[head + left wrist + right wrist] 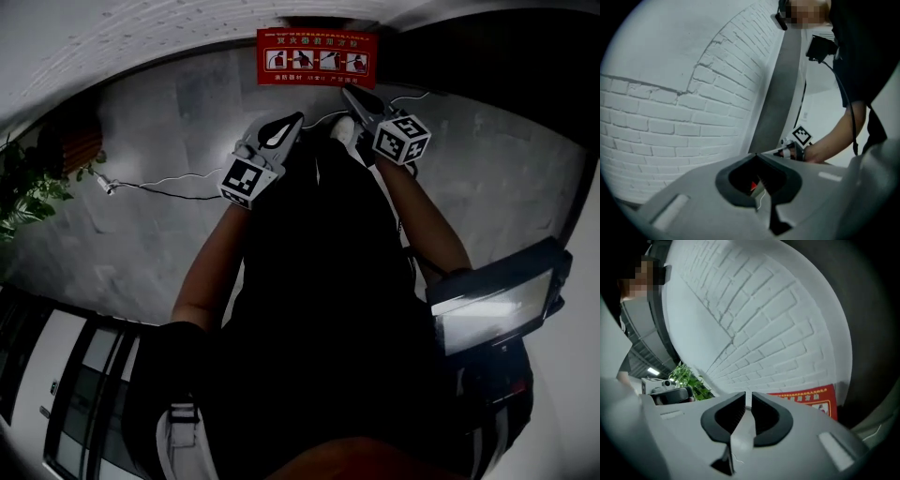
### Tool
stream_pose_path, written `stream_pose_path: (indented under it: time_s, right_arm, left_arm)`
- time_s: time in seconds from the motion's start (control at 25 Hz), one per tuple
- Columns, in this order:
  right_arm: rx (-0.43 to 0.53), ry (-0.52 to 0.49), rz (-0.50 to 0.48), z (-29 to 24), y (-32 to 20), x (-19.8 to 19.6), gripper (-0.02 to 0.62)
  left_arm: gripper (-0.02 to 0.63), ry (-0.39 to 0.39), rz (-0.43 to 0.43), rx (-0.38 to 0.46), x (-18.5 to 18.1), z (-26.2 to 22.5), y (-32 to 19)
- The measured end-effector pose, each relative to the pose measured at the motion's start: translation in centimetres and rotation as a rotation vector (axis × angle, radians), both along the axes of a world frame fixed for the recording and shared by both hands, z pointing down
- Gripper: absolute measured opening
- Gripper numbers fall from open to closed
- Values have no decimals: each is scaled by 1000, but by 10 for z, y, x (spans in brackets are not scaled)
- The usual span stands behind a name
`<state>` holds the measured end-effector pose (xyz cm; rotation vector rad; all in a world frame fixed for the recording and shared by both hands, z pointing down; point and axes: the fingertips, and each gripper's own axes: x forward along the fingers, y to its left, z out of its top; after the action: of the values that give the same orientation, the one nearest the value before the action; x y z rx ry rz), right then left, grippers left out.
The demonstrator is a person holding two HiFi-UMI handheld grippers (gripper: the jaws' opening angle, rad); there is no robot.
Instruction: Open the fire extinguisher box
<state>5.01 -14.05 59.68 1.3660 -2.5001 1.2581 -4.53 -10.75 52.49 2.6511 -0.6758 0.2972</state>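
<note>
A red instruction sign (317, 58) hangs on the white brick wall straight ahead, and it also shows in the right gripper view as the red sign (811, 399). I cannot make out a fire extinguisher box in any view. Both grippers are held up side by side just below the sign. The left gripper (296, 120) has its fingertips touching, as the left gripper (757, 154) shows up close, with nothing held. The right gripper (349, 94) points at the sign; the right gripper (746, 398) has a narrow gap between its pads and nothing in it. Its marker cube (802, 136) appears in the left gripper view.
A potted plant (28, 187) stands at the left, seen as green leaves (689, 378) in the right gripper view. A thin cable (159, 186) runs along the grey floor. A grey vertical strip (780, 89) borders the brick wall (670, 108). A dark device (497, 300) hangs at the person's right side.
</note>
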Motion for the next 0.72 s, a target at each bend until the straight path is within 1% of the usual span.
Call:
stream_pose_path:
  time_s: [0.16,0.32,0.44,0.52,0.56,0.72]
  right_arm:
    - [-131,-84,72,81,7,1,35]
    - [-258,-191,183,144,13,11,35]
    - [-337,-255,205,187,22,6,41]
    - [-390,-300,215,214,30,4,79]
    - [-413,-318,225,226,32,4,86]
    - [-480,-385,282,262,35,10,95]
  left_arm:
    - [0,-17,-10,-45,12,47,4]
    - [0,-30,-12,-68,25,80,2]
    - [0,-30,-16,-92,30,97,0]
    - [0,-32,-9,-108,34,107,4]
    - [0,-34,-6,-113,36,112,5]
    - [0,-43,-9,-129,41,130,6]
